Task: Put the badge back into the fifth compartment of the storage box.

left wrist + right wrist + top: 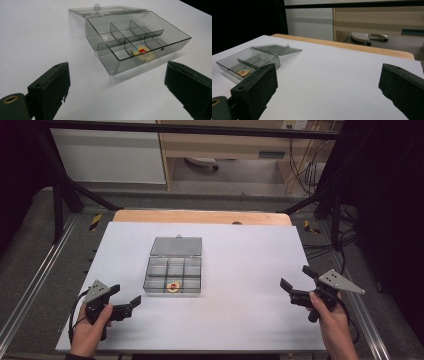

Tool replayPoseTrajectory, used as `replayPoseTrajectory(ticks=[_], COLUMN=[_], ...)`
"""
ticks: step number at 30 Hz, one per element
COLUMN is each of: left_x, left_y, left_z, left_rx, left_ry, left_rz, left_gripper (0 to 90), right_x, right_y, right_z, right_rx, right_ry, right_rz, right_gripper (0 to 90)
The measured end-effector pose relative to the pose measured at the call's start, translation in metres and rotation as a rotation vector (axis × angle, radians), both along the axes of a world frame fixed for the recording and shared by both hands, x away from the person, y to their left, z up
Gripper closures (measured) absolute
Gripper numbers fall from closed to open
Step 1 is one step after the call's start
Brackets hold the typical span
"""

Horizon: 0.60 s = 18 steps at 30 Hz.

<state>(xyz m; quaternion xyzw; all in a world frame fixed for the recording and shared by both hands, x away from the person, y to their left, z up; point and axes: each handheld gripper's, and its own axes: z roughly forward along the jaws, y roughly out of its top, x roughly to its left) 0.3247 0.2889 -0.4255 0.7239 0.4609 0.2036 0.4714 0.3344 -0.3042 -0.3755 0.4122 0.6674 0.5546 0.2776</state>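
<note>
Clear box (pixel 173 274) mid-table, lid (pixel 176 246) flipped open flat behind it. Small yellow round piece (pixel 173 286) in front middle compartment. Left gripper (pixel 124 300) and right gripper (pixel 296 281): jaws wide apart, empty, well clear of box.

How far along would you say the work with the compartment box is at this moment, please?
Done: the clear compartment box lies open, its lid folded flat behind, and one small yellow round piece sits in the near middle compartment. In hand: nothing; the left gripper and right gripper are both open and apart from the box. Left: the other compartments look bare, and the lid is not yet closed.
</note>
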Motion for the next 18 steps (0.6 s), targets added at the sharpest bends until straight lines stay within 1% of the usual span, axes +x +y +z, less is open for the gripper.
replayPoseTrajectory(ticks=[5,7,13,16,18], left_x=[0.0,0.0,0.0,0.0,0.0], left_y=[0.0,0.0,0.0,0.0,0.0], left_z=[0.0,0.0,0.0,0.0,0.0], left_rx=[0.0,-0.001,-0.003,0.001,-0.001], left_ry=[0.0,-0.001,-0.002,0.0,-0.003], left_rz=[0.0,0.001,0.003,0.0,0.003], left_gripper=[6.7,6.7,6.7,6.7,6.7], right_x=[-0.004,-0.005,-0.007,-0.007,-0.007], right_y=[0.0,-0.001,0.002,0.003,0.005], right_z=[-0.008,-0.011,-0.023,-0.028,-0.031], right_rx=[0.001,-0.012,-0.027,-0.017,-0.021], right_ry=[0.01,0.005,0.033,0.048,0.053], right_rz=[0.002,-0.001,0.006,0.009,0.011], right_gripper=[2.6,2.5,2.5,2.5,2.5])
